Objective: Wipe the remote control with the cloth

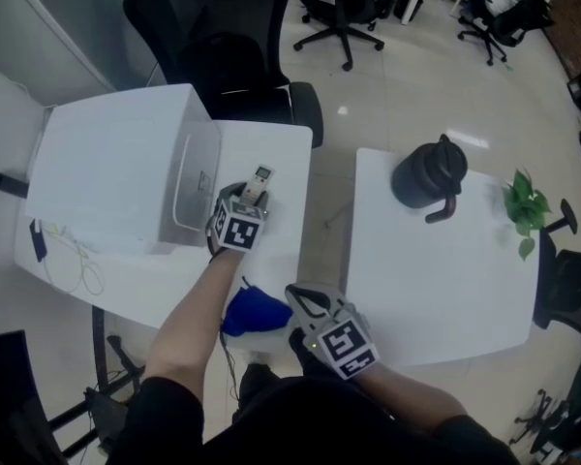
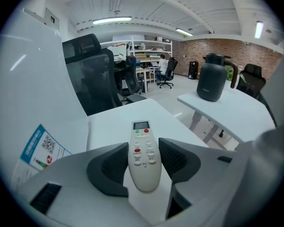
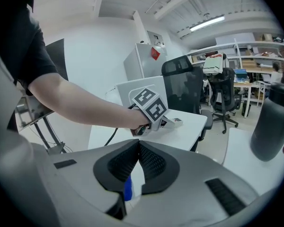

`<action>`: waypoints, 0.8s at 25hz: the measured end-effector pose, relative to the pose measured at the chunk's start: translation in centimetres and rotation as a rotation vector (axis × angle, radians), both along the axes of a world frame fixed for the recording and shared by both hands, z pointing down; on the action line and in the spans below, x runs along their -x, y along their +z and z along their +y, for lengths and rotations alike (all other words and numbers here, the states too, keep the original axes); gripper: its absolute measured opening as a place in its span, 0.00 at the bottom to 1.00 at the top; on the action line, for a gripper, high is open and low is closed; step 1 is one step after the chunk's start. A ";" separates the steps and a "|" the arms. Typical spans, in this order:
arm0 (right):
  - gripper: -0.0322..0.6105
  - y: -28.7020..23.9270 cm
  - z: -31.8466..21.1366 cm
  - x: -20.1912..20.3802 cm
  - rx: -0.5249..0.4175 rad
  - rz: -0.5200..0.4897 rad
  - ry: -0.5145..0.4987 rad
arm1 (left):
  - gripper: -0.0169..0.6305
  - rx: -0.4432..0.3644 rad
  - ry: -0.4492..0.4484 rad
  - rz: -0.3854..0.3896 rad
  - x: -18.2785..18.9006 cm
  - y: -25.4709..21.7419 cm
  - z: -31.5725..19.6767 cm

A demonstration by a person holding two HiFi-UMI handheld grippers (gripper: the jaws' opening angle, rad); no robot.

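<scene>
Left hand-held gripper: your jaws stand fairly wide, one on each side of the remote control. The dark pads touch its two long sides.
Remote control: it is white, with a small screen and red and green buttons. It lies face up on the left bench, with the screen end pointing away from you. It sits near the far right part of that bench, just beside the white box.
Right hand-held gripper: your jaws are closed together. A strip of the blue cloth shows between them, just below where the pads meet.
Blue cloth: it is bunched at the near right corner of the left bench, touching the tips of your right hand-held gripper. It is well apart from the remote control.
Your arms: the left forearm reaches forward over the left bench, and the right hand stays close to your body.
Right bench: it carries a black jug at its far end and a green leafy sprig at its far right edge.
Behind the left bench: a black office chair.
</scene>
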State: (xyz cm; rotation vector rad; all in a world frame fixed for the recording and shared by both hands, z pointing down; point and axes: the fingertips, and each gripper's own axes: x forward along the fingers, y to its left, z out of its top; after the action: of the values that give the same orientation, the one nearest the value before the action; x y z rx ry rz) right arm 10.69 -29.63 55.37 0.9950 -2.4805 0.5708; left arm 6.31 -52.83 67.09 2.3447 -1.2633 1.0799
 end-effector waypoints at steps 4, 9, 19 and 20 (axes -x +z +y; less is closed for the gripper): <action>0.06 -0.5 2.0 1.0 -0.013 0.016 -0.024 | 0.34 -0.016 0.022 0.037 -0.1 -2.8 4.9; 0.06 -0.1 4.6 2.9 -0.027 0.066 -0.036 | 0.34 -0.074 0.087 0.084 1.1 -7.5 11.1; 0.18 3.3 10.8 8.0 -0.009 0.212 -0.108 | 0.34 -0.147 0.093 0.121 9.4 -14.3 26.0; 0.23 3.9 10.8 8.3 -0.012 0.235 -0.111 | 0.34 -0.160 0.092 0.118 10.2 -14.8 27.2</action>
State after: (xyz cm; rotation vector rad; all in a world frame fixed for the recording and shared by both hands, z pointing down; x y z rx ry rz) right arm 2.42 -18.82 59.24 0.8683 -2.3145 0.3809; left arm -3.90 -25.59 52.31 2.5665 -1.2525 0.8805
